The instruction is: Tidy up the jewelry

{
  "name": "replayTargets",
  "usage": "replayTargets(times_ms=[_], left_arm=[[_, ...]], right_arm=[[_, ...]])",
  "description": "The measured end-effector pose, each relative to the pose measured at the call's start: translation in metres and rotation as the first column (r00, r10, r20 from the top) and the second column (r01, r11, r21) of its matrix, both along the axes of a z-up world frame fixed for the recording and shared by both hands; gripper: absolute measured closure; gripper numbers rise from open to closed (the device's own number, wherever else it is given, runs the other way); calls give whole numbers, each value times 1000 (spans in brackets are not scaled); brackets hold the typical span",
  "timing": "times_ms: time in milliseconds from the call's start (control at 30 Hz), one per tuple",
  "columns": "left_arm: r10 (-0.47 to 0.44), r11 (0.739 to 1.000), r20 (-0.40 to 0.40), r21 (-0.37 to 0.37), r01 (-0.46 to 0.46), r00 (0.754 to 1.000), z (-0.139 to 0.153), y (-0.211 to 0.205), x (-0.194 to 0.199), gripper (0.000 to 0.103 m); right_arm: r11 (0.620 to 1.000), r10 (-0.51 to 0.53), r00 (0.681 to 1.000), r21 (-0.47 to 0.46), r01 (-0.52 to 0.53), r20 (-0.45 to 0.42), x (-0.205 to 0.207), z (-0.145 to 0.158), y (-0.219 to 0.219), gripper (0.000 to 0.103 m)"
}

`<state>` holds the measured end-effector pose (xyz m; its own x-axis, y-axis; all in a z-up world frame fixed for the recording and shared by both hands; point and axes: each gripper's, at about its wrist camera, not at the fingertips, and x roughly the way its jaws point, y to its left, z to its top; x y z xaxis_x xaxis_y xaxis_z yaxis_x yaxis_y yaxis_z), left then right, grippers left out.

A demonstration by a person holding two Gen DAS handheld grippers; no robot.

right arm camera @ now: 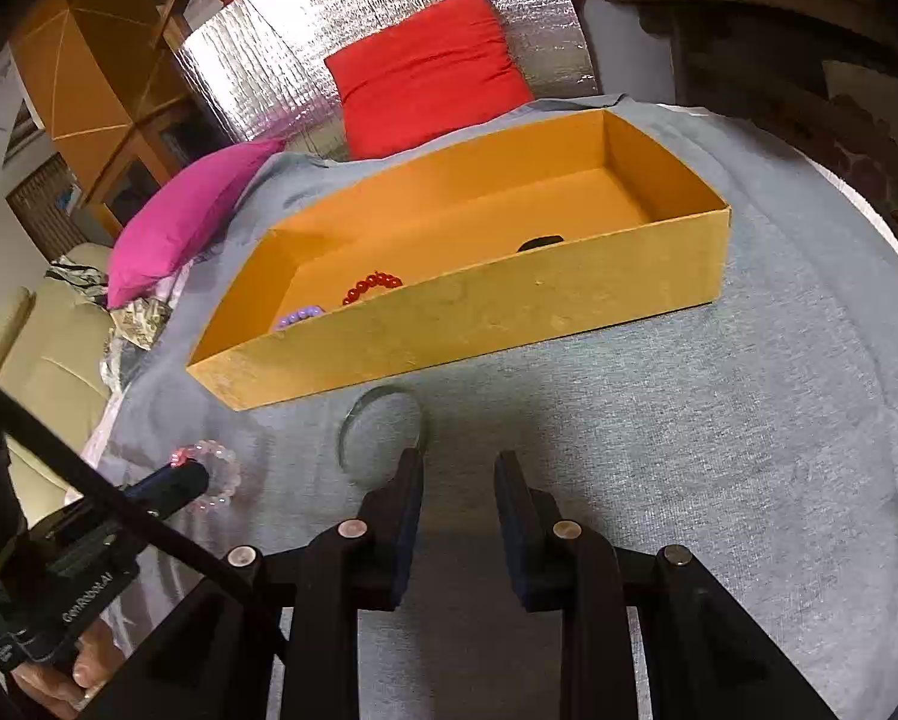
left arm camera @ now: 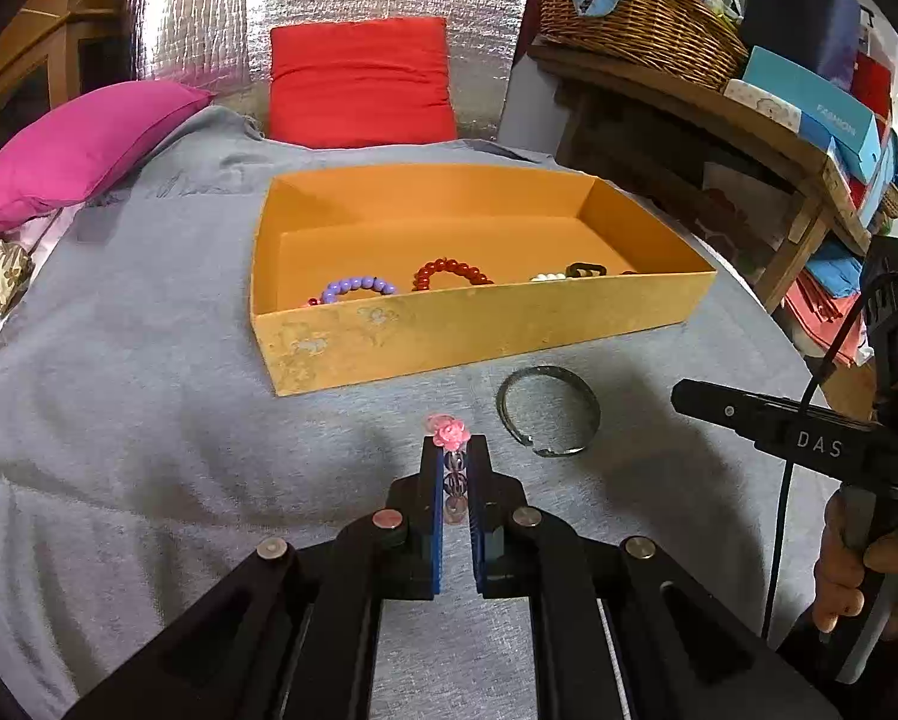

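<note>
- red cushion [left arm camera: 360, 81] upright against the silver foil sheet [left arm camera: 329, 0]
- magenta pillow [left arm camera: 77, 147] left of the red cushion
- wicker basket [left arm camera: 634, 21] right of it, on a wooden shelf [left arm camera: 748, 120]

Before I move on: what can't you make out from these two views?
- Bracelets in the orange box: lower halves hidden by its near wall, both views.
- Dark piece in the box: mostly hidden, right wrist view.
- Beaded bracelet in the left gripper: mostly hidden between the fingers.
- Silver bangle: blurred, partly behind a right finger.
</note>
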<state>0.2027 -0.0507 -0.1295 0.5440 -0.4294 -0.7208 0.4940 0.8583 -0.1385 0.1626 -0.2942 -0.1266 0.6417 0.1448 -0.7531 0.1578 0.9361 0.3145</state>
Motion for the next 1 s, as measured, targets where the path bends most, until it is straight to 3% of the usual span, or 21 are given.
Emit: replayTargets(times_ms=[167,233,300,567,867,1000], left_arm=[[14,1000,-9,3,-14,1000,-2,5,3,95],[18,1000,-12,9,-18,1000,-3,7,3,95],[22,1000,-12,12,-22,1000,-4,10,3,95],[51,999,-21,10,-51,998,-4,24,6,95],[41,999,-32,10,-40,999,-7,20,6,95],[41,999,-33,17,-40,999,-9,17,7,95]], right_arm=[[1000,-14,1000,12,14,-18,4,-3,-4,74],[1000,-11,999,28,12,-31,8,-4,-1,44],[999,-8,1000,32,8,-21,10,-4,6,35],[987,112,993,-108,-115,-36,33,-16,55,31],[942,135,990,-304,-142,-45,49,-40,84,29],[932,131,991,-338,-130,-22,48,-42,85,39]])
